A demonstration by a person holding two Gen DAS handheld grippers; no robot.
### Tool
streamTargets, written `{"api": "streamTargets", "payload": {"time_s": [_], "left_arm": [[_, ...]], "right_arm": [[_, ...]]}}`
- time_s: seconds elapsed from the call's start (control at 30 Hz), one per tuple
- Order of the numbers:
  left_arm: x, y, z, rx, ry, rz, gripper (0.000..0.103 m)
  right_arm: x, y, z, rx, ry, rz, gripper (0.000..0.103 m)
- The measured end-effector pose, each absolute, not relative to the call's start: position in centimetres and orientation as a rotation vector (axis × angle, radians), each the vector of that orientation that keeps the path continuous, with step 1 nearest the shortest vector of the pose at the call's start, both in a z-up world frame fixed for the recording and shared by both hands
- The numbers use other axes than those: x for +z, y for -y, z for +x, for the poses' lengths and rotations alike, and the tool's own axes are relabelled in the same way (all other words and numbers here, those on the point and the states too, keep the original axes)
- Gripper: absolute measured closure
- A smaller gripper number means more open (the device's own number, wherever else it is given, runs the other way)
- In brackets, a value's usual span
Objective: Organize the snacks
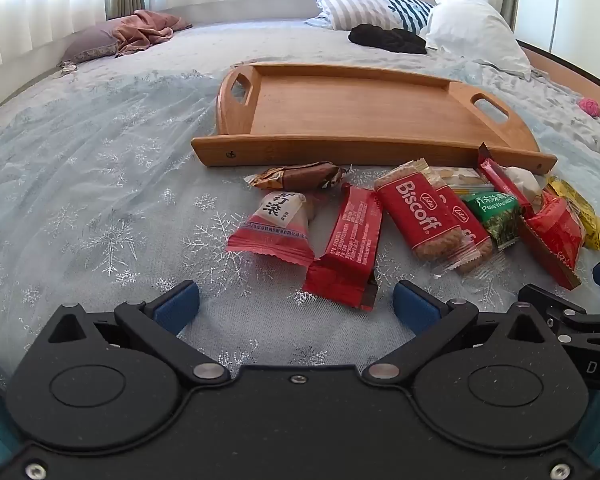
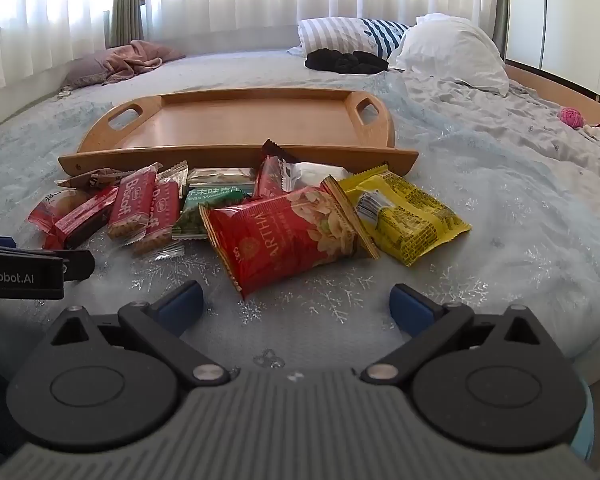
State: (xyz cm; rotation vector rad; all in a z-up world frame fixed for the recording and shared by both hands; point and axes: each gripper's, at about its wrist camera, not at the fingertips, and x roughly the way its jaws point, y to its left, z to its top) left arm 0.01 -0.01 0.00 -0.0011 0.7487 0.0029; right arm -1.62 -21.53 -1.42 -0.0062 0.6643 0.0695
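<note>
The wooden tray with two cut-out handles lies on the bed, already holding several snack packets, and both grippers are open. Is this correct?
One detail is wrong: the wooden tray with two cut-out handles holds nothing. Both wrist views show the snack packets lying on the bedspread in front of it. The tray does lie on the bed, and the left gripper and right gripper are open.

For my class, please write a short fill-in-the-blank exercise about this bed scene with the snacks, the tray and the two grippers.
1. The wooden tray holds ____ snacks so far.
2. The big red nut bag lies against a packet coloured ____.
3. The left gripper and the right gripper both have their jaws ____.
4. The two Biscoff packets lie on the ____, not in the tray.

Missing words: no; yellow; open; bed
</note>
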Motion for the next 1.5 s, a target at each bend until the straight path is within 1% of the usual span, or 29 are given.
{"api": "streamTargets", "payload": {"time_s": [1.5], "left_arm": [[-0.01, 0.01, 0.01, 0.003, -0.751, -0.001, 0.0]], "right_arm": [[-1.55, 21.35, -1.71, 0.066, -0.66, -0.02, 0.0]]}}
